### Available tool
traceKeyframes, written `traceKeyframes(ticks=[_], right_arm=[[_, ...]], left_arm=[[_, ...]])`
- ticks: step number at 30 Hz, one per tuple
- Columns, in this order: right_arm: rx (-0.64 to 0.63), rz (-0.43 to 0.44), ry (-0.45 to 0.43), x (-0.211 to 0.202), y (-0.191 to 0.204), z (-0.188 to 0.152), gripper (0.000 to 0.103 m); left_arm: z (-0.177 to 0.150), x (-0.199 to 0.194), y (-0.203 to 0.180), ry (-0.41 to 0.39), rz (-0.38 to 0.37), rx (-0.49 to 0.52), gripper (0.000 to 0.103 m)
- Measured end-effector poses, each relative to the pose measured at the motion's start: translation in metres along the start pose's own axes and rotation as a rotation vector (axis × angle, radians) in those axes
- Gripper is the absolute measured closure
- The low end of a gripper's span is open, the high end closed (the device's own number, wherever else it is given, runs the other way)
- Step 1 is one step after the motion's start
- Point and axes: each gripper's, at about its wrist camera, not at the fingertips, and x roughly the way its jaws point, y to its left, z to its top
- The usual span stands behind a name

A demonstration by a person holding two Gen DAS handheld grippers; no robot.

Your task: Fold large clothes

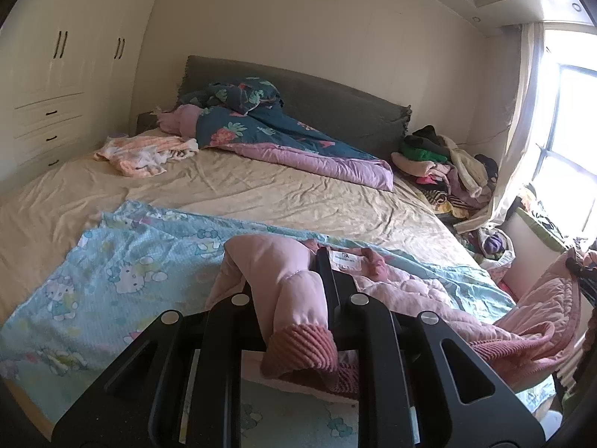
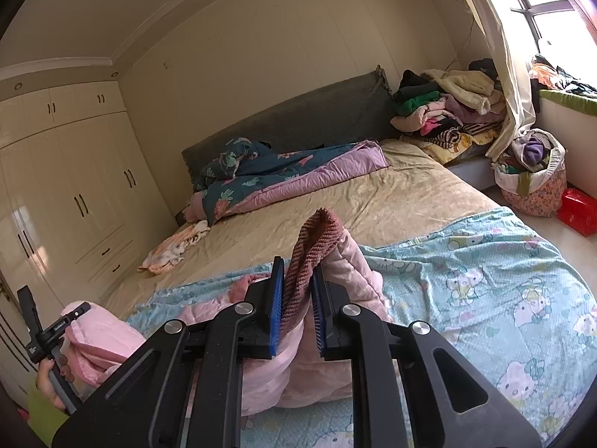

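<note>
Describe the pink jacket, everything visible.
The pink jacket is pale, quilted and padded, with darker ribbed knit cuffs and a white label inside. It is crumpled, unfolded, lifted partly off the cartoon-cat sheet at the bed's near end. The left gripper and right gripper each clamp a sleeve end.

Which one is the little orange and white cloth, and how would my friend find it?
Start at the big bed with the tan sheet and look at the side nearest the tall white cupboards. There, just below the dark flowery quilt, a small crumpled orange and white cloth lies alone on the bare sheet. It is much smaller than the quilt, and striped.
</note>
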Motion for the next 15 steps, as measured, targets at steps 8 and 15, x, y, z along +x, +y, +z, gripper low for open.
traceKeyframes(ticks=[8, 15], right_arm=[[-0.032, -0.044, -0.005, 0.025, 0.007, 0.024, 0.09], [-0.056, -0.074, -0.011, 0.051, 0.008, 0.041, 0.09]], left_arm=[[0.013, 0.016, -0.002, -0.016, 0.042, 0.005, 0.091], [0.024, 0.037, -0.001, -0.022, 0.083, 0.02, 0.09]])
